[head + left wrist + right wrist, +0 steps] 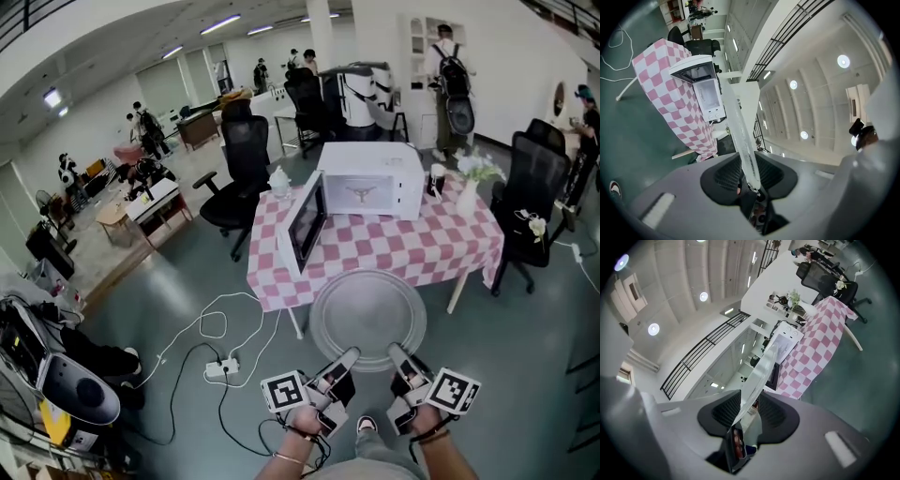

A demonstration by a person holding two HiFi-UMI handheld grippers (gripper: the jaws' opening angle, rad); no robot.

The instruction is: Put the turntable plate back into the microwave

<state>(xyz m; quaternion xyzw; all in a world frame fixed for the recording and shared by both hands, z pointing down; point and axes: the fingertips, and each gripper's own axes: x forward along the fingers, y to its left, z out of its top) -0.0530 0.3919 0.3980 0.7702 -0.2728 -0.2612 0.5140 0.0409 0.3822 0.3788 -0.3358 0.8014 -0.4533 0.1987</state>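
A round clear glass turntable plate (367, 319) hangs flat in the air in front of the checked table (441, 246). My left gripper (345, 361) is shut on its near left rim and my right gripper (397, 356) is shut on its near right rim. In the left gripper view the plate (740, 136) runs edge-on between the jaws; the right gripper view shows the plate (757, 380) the same way. The white microwave (370, 180) stands on the table with its door (307, 221) swung open to the left and its cavity facing me.
Black office chairs (234, 173) stand left of and right of the table. A vase of flowers (472, 183) and a cup (437, 178) sit beside the microwave. A power strip with white cables (221, 367) lies on the floor at the left. People stand far back in the room.
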